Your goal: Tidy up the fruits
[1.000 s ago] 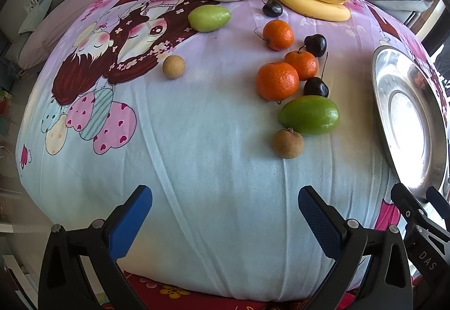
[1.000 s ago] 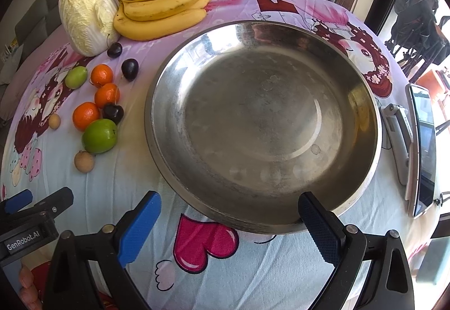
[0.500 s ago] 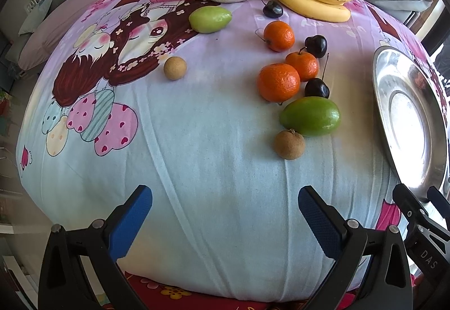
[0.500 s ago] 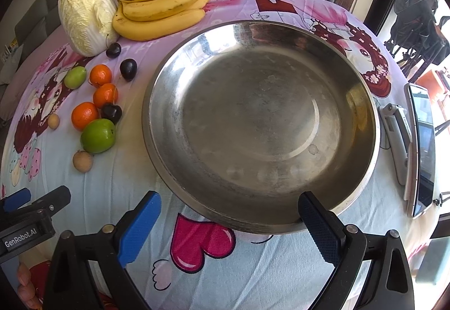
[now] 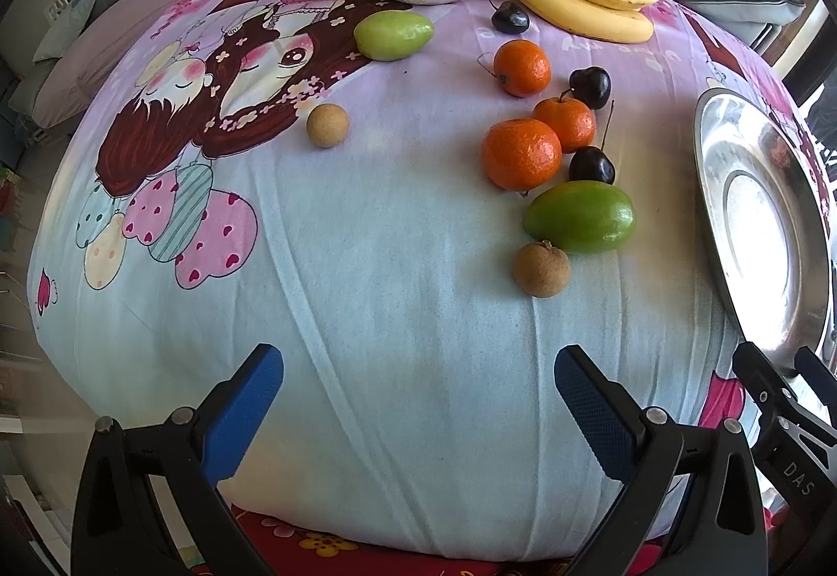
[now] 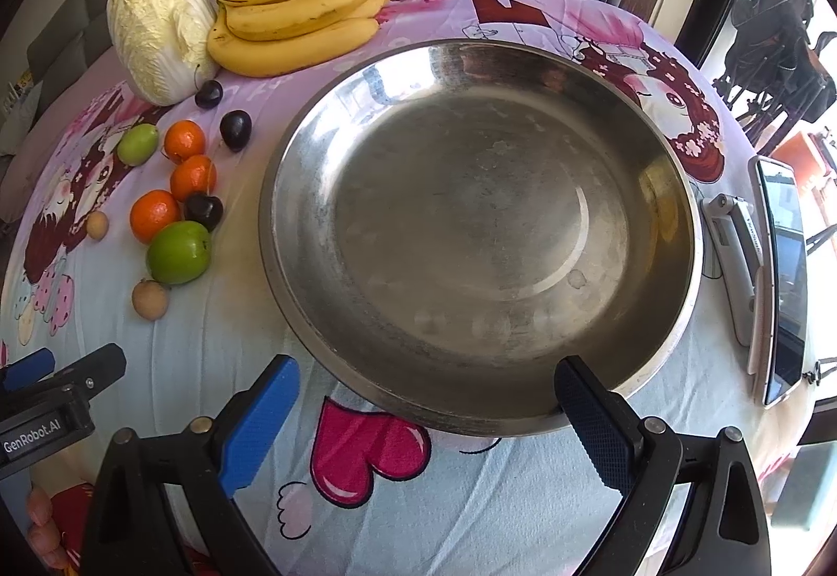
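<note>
While both grippers were held low over the near edge of the table [image 5: 397,314], nothing was gripped: the left gripper [image 5: 418,398] was seen with its fingers [image 5: 246,398] spread wide, and the right gripper [image 6: 426,414] likewise, with one blue pad just at the near rim of the steel bowl [image 6: 685,210]. No fruit was seen in the bowl. To its left, on the printed cloth, three oranges [image 5: 521,153], three cherries [image 5: 591,165] and a large green fruit [image 5: 579,216] were clustered, some touching, with a brown longan [image 5: 541,269] just beside the green one. A paler longan [image 5: 327,125] and a smaller green fruit [image 5: 393,34] were set apart further left. At the far edge a cabbage [image 6: 157,26] was found touching a bunch of bananas [image 6: 298,6]. A phone [image 6: 782,278] was propped right of the bowl.
</note>
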`<state>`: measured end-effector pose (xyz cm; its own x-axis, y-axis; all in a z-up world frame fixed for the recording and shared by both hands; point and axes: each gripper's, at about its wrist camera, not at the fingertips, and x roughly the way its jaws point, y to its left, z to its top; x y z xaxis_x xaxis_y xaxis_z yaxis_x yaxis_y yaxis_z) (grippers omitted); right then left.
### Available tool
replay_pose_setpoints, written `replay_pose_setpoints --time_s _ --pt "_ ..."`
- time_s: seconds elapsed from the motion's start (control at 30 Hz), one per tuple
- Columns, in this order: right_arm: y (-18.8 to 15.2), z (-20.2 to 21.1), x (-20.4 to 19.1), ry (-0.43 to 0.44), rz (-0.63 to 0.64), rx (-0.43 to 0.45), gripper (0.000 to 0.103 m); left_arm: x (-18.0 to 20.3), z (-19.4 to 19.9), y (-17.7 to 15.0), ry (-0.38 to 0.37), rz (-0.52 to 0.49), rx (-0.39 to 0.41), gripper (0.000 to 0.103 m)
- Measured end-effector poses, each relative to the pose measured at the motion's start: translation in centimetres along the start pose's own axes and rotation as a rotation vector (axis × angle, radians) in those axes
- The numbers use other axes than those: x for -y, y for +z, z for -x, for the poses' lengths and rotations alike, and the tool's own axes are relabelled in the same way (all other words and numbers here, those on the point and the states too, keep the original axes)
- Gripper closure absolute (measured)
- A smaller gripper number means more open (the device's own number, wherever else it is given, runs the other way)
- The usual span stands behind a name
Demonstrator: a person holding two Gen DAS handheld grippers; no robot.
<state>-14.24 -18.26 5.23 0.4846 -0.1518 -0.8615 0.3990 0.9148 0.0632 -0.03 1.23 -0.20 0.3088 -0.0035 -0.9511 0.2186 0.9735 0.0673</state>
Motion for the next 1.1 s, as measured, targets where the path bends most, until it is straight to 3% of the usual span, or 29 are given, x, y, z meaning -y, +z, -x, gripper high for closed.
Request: replay_pose_setpoints --time_s 0.23,0.37,0.47,0.57,0.77,0.93,1.1 --pt "0.2 1.1 -1.4 0.018 0.043 0.054 0.003 -0.1 0.7 0.9 -0.107 -0.010 0.053 0.000" --pt "1.0 1.2 -2.5 0.045 0.064 0.064 0.003 -0.5 1.0 2.4 -0.074 -0.020 0.069 0.000" --pt "1.6 1.6 -3.4 0.083 0.083 0.092 0.003 -1.7 0.9 3.2 -0.125 0.017 0.044 0.000" --pt "2.2 1.8 -4.0 0.136 0.085 0.107 0.003 -2.5 0.9 3.7 -0.116 0.033 0.038 0.000" --pt "3.1 1.3 -5.7 0.197 0.107 0.068 0.003 -3.6 0.4 4.2 -0.120 0.022 0.037 0.000" --pt "3.5 0.8 -6.8 0.218 0.097 0.028 0.003 -4.2 0.3 4.6 -0.138 0.017 0.072 0.000" --pt "4.2 0.7 -8.1 0.216 0.144 0.050 0.003 -4.1 0.0 4.9 -0.175 -0.028 0.080 0.000"
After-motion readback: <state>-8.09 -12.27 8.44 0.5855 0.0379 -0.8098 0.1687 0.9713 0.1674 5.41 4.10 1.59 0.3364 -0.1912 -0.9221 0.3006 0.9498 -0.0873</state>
